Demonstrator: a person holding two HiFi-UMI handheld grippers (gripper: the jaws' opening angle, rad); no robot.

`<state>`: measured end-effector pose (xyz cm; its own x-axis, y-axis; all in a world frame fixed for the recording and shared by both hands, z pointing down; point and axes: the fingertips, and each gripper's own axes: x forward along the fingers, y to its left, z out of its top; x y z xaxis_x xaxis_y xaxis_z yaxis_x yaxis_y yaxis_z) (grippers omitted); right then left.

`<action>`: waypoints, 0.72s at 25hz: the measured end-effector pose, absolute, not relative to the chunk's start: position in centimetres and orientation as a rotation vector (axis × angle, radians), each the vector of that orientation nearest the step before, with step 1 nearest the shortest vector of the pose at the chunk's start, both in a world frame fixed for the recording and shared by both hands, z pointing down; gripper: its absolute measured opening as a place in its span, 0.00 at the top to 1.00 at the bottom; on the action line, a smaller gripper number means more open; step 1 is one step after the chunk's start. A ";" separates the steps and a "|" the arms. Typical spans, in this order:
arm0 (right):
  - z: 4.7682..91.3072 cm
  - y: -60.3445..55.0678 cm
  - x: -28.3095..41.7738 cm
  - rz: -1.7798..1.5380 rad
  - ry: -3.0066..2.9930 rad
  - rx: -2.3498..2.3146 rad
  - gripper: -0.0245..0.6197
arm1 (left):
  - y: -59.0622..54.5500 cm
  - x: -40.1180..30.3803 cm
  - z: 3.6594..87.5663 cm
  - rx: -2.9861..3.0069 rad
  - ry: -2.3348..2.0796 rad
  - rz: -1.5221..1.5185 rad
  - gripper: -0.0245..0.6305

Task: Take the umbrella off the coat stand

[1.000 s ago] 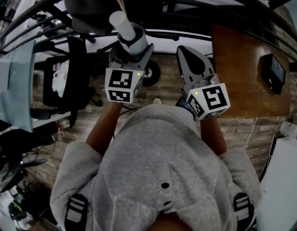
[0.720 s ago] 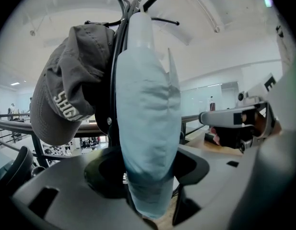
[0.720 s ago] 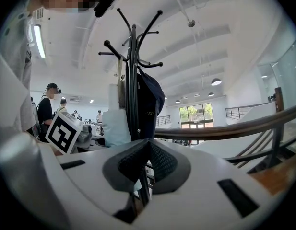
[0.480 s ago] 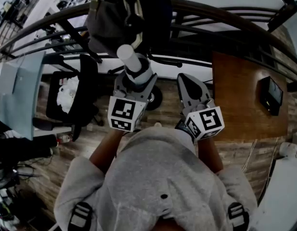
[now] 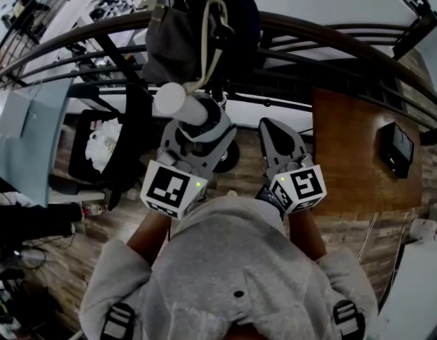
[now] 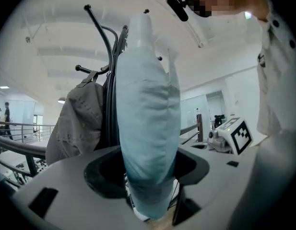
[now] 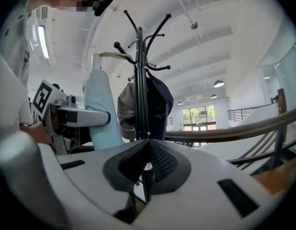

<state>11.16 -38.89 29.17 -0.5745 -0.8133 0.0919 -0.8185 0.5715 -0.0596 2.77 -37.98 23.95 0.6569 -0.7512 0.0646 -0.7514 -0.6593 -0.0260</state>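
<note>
My left gripper (image 5: 198, 124) is shut on a folded pale-blue umbrella (image 5: 177, 102); its jaws have just closed a little further on it. In the left gripper view the umbrella (image 6: 148, 128) stands upright between the pads, right in front of the black coat stand (image 6: 109, 56). Its cream strap (image 5: 212, 34) loops up onto a hook of the coat stand (image 7: 140, 80). A grey garment (image 7: 126, 109) and a dark one (image 7: 159, 104) hang on the stand. My right gripper (image 5: 275, 129) hovers shut and empty to the right of the umbrella (image 7: 100, 109), pointing at the pole.
A curved dark railing (image 5: 310, 34) runs behind the stand. A wooden table (image 5: 353, 112) with a black device (image 5: 395, 147) lies at the right. A black chair (image 5: 105, 140) stands at the left, on a wooden floor.
My left gripper has lifted the umbrella up toward the hooks, and its strap now shows looped over the stand. The right gripper has shifted only slightly.
</note>
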 end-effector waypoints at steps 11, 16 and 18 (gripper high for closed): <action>28.1 -37.8 11.6 0.141 -2.744 1.427 0.95 | -35.7 4.6 17.9 2.984 -1.174 0.036 0.54; 28.4 -37.2 11.5 0.132 -2.740 1.439 0.95 | -34.8 4.8 17.1 3.034 -1.144 0.021 0.54; 28.3 -37.1 11.8 0.130 -2.744 1.446 0.95 | -34.6 5.4 16.7 3.053 -1.127 0.026 0.54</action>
<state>11.83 -37.13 28.30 -0.5655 -0.8216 0.0719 -0.8247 0.5627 -0.0567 5.37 -34.61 16.71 0.7606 -0.6488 -0.0241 -0.6470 -0.7544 -0.1113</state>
